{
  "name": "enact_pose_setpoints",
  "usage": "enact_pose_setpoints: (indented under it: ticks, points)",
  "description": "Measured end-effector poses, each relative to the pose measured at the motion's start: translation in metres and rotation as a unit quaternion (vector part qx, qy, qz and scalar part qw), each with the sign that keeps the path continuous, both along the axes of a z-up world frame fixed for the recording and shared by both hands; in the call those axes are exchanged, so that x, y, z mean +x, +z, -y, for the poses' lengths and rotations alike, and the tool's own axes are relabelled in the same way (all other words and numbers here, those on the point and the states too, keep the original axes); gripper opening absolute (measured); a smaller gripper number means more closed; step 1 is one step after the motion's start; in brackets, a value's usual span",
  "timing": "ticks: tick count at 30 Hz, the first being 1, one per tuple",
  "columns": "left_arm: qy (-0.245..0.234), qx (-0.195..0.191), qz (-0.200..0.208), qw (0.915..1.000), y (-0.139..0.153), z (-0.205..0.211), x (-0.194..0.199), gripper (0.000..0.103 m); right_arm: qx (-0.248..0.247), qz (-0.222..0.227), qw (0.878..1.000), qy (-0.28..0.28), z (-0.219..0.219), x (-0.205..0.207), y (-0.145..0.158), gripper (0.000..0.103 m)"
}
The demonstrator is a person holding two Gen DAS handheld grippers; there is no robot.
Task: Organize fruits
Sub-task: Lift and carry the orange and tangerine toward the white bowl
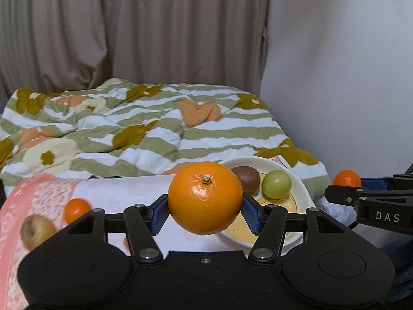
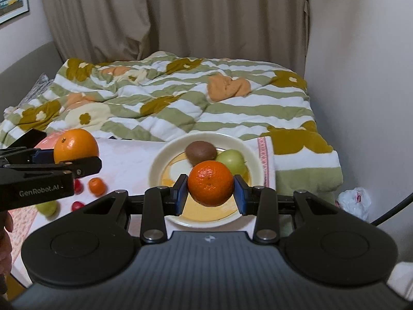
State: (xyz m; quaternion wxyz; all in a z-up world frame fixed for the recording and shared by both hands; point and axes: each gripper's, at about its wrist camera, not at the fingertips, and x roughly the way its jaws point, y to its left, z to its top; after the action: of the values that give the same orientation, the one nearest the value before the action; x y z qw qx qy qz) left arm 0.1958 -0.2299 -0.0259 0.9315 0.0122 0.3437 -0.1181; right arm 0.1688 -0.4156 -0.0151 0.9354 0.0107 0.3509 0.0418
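Beside a rumpled bed, your left tongs (image 1: 205, 213) are clamped on the orange (image 1: 205, 197) and your right tongs (image 2: 210, 195) on the mandarin (image 2: 211, 183), both mid-carry, so next lower each onto the plate (image 2: 157, 160) just beyond, beside the kiwi (image 2: 201, 151).

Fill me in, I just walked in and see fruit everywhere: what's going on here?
A person is sorting fruit with a handheld gripper in each hand. The left gripper has its fingers shut on a large orange, and the right gripper holds a smaller mandarin above the plate. A kiwi and a green fruit already lie on the plate. More small fruit sits loose on the cloth.
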Motion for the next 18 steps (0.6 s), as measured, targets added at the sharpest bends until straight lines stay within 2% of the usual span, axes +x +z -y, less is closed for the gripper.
enact_pose_setpoints:
  ticks: [9, 18]
  points:
    - [-0.061, 0.036, -0.036, 0.9968, -0.035, 0.035, 0.050, 0.064, 0.012, -0.032, 0.999, -0.038, 0.021, 0.037, -0.024, 0.053]
    - [-0.116, 0.081, -0.066, 0.9878, -0.075, 0.061, 0.084, 0.064, 0.012, -0.060, 0.996, -0.069, 0.032, 0.056, -0.046, 0.053]
